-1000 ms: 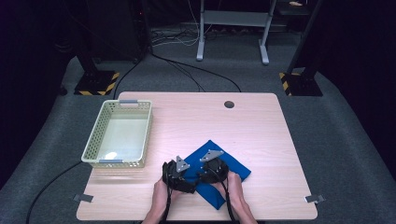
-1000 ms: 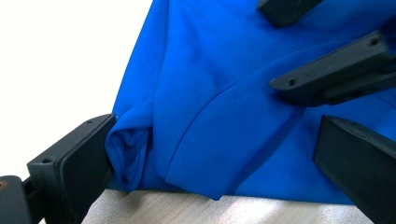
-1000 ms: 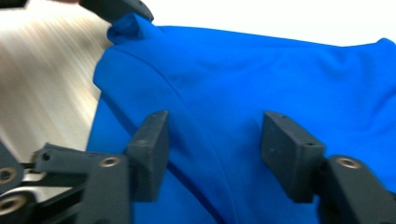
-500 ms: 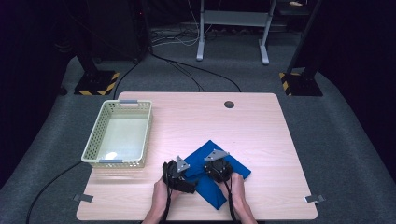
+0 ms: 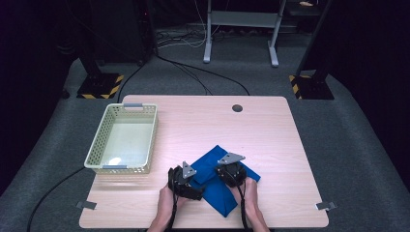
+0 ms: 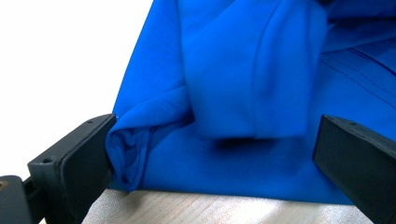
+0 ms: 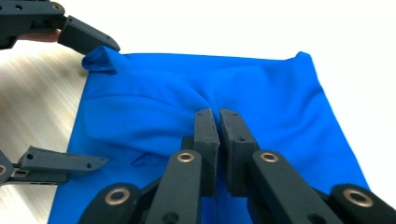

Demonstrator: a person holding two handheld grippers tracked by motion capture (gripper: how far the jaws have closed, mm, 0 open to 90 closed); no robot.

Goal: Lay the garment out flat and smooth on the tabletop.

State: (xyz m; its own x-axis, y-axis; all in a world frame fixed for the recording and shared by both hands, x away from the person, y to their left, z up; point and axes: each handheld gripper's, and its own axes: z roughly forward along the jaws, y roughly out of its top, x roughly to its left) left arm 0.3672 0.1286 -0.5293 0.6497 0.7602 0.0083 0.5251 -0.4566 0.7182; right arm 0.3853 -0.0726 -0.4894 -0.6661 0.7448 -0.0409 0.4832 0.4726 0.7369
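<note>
Cloth [image 5: 217, 181] flat, long axis diagonal, far-left to near-right

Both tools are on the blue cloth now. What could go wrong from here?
The right tool has just pinched shut on a thin ridge of the blue cloth; that small bite could slip when lifted. The left tool stands open, one jaw against a bunched corner, so a lift now may drag or unfold the cloth unevenly.

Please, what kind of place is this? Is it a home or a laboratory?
Probably a lab or recording studio rather than a home: a bare wooden table on grey carpet, dark surroundings, hazard-striped stand bases, and loose cables across the floor behind.
</note>
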